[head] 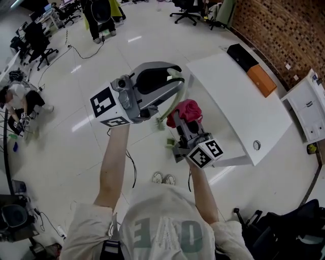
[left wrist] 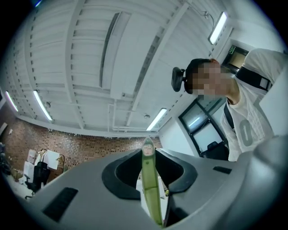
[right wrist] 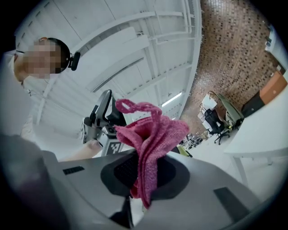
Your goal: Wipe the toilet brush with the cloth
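While my left claw [left wrist: 149, 152] pinches the toilet brush [left wrist: 152, 197] by its green handle [left wrist: 149, 173], my right claw [right wrist: 143, 177] clamps the pink cloth [right wrist: 153, 134]. Cloth and handle sit close together.

White desk [head: 238, 101] at right; black box [head: 242, 56] and orange box [head: 262, 80] side by side on far end. Brick wall [head: 274, 25] behind. Office chair [head: 185, 9] at top. Black cable [head: 81, 53] across floor.

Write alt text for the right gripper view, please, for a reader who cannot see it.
The right gripper clamps a bunched pink cloth that sticks up between its jaws. Behind are a white ceiling, a brick wall and a white table.
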Available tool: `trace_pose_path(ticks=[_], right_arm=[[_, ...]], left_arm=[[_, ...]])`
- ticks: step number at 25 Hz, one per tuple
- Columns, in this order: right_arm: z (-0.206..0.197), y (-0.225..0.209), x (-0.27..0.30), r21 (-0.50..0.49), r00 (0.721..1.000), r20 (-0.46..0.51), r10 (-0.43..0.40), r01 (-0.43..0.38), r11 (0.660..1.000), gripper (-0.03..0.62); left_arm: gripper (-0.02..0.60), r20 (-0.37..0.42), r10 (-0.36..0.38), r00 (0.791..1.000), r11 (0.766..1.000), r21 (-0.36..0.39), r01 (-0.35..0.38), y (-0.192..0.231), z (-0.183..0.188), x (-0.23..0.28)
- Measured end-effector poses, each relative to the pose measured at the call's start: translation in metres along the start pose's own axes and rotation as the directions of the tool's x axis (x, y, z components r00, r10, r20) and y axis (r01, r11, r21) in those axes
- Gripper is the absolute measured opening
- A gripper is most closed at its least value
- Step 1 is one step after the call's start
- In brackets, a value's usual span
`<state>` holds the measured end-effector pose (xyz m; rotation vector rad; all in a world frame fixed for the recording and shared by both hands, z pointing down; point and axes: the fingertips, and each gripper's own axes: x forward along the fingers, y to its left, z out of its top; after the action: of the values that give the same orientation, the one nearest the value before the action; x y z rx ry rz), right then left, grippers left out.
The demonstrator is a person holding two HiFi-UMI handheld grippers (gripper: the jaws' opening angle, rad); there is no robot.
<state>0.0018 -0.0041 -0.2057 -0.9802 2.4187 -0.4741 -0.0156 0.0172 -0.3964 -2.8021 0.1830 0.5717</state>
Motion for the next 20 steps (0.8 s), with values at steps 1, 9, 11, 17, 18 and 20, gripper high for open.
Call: trace_pose_path(ticks=[1,9,11,17,18,20], right_arm=[[-0.007,0.002,0.002,0.012,1.000,-0.008,0.005,-0.004,1.000,0.031],[-0.021,0.022,-0.002,-0.106,0.997,-0.074,-0.009,0.001,0.994,0.032],[-0.019,0.043,-0.002,-0.196,0.996,-0.084,-0.003,-0.014,0.980,0.032],[-0.068,0.045,0.011,-0.322,0.969,-0.230,-0.090,0.012,0.947,0.031],[-0.073,0.039,0.011,-0.339,0.962,-0.244,-0.120,0.031,0.940,0.032],[-0.075,0.029,0.011,-0.366,0.953,-0.251,-0.168,0.067,0.928,0.032]], left_arm=[[0.100,0.004,0.004,1.000,1.000,0.006,-0.004,0.001,0.004,-0.001],[0.100,-0.036,0.137,0.990,0.990,0.023,-0.136,0.017,0.001,-0.017],[0.099,-0.040,0.188,0.981,0.982,0.020,-0.187,0.022,-0.005,-0.030],[0.098,0.018,0.245,0.969,0.969,-0.029,-0.245,0.027,-0.012,-0.037],[0.098,0.018,0.246,0.969,0.969,-0.026,-0.245,0.026,-0.012,-0.036],[0.100,0.007,0.241,0.970,0.970,-0.015,-0.241,0.024,-0.014,-0.035]])
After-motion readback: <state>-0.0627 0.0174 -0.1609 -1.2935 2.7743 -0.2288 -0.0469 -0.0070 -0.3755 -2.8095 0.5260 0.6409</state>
